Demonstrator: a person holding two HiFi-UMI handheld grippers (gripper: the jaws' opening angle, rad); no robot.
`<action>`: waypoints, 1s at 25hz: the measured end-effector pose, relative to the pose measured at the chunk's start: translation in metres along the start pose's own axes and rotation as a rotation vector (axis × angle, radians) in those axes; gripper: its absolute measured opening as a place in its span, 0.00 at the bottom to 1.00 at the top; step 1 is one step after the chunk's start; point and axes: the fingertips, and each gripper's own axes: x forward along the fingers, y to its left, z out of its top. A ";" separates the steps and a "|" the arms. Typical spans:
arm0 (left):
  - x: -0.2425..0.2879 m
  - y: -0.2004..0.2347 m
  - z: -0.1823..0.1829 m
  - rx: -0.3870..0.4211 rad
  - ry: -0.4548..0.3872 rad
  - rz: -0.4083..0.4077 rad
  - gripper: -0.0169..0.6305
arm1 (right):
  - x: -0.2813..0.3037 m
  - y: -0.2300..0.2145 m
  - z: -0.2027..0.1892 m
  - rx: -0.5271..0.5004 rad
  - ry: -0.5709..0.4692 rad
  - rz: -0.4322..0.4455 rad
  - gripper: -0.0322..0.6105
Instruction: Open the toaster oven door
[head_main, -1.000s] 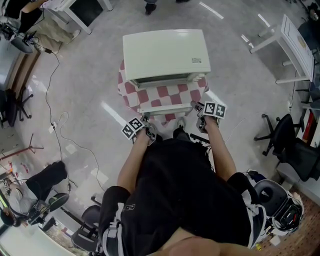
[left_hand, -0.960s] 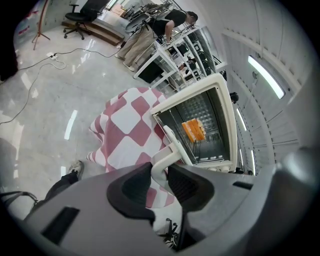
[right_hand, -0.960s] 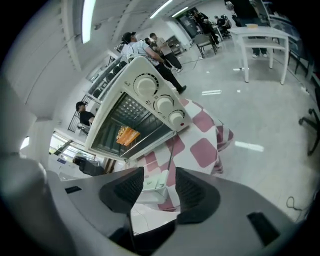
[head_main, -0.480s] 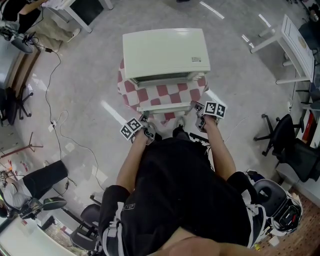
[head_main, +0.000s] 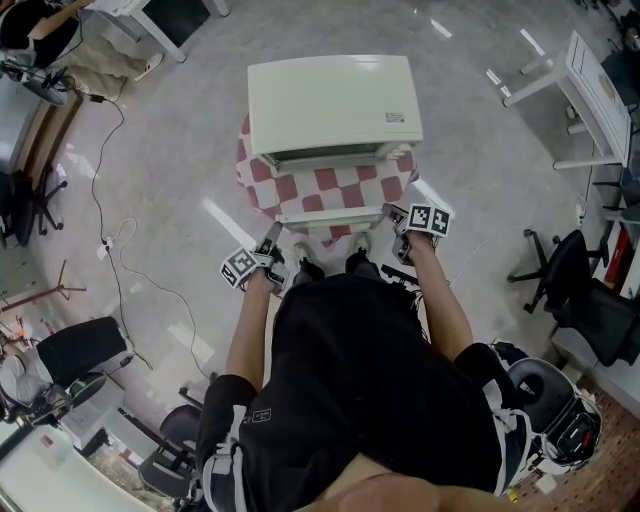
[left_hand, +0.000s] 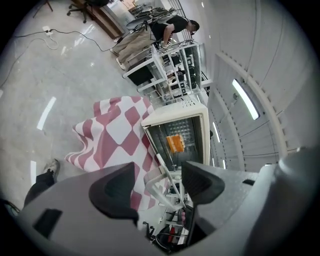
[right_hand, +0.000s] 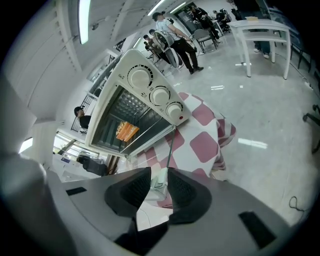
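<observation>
White oven door (head_main: 330, 192) lies open. The left gripper (left_hand: 160, 182) just opened wide, backing off the handle (head_main: 330, 214); the right gripper (right_hand: 159, 181) grips it, so the task seems done.

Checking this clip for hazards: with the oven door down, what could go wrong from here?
The left gripper has just been opening its jaws, off the handle; only the right gripper, which has just been closing, pinches the handle's end, so the door could slip or swing back. The oven sits on a loose draped cloth; further pulling might drag it forward.
</observation>
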 end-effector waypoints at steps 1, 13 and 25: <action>0.003 0.002 0.006 -0.005 0.001 -0.006 0.47 | 0.000 0.000 0.000 -0.004 0.002 -0.002 0.24; 0.035 0.005 -0.001 0.161 0.234 0.077 0.16 | 0.007 -0.007 -0.005 -0.073 0.038 -0.026 0.24; 0.038 0.037 -0.018 0.441 0.371 0.305 0.19 | 0.027 -0.025 -0.027 -0.282 0.178 -0.168 0.25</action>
